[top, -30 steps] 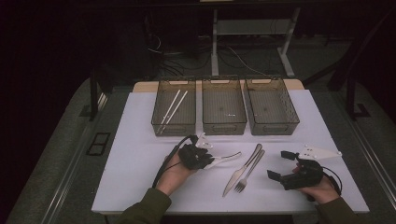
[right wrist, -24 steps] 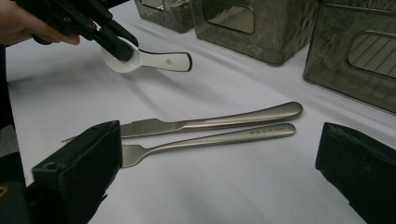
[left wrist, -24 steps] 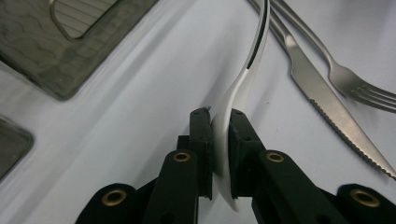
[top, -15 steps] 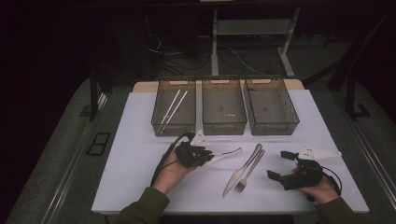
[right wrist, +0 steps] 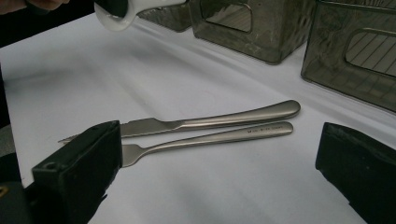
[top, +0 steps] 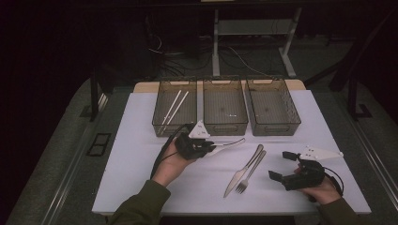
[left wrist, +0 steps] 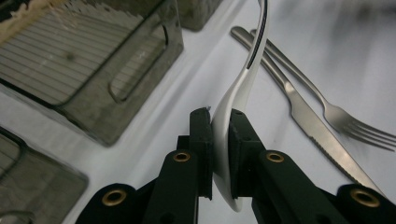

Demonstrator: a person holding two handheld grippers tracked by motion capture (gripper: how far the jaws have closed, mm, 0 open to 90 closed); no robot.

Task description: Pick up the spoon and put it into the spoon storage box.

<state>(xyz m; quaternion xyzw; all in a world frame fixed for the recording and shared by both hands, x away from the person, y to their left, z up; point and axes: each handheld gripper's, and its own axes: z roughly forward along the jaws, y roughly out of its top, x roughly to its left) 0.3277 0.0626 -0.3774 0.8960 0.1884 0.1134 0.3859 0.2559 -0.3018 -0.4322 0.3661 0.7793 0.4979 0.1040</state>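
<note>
My left gripper is shut on the bowl end of a white spoon, held a little above the white table, its handle pointing right toward the middle bin. In the left gripper view both black jaws press on the spoon, and the left gripper sits over the table. A steel knife and a fork lie side by side at the table's centre front. My right gripper rests open just right of them; in the right gripper view the knife and fork lie ahead of the jaws.
Three dark see-through bins stand in a row at the back: the left bin holds two white sticks, while the middle bin and the right bin look bare. The white table mat ends near my forearms.
My left gripper has risen a little with the spoon in it, lifting the handle off the table. The right gripper has stayed put.
</note>
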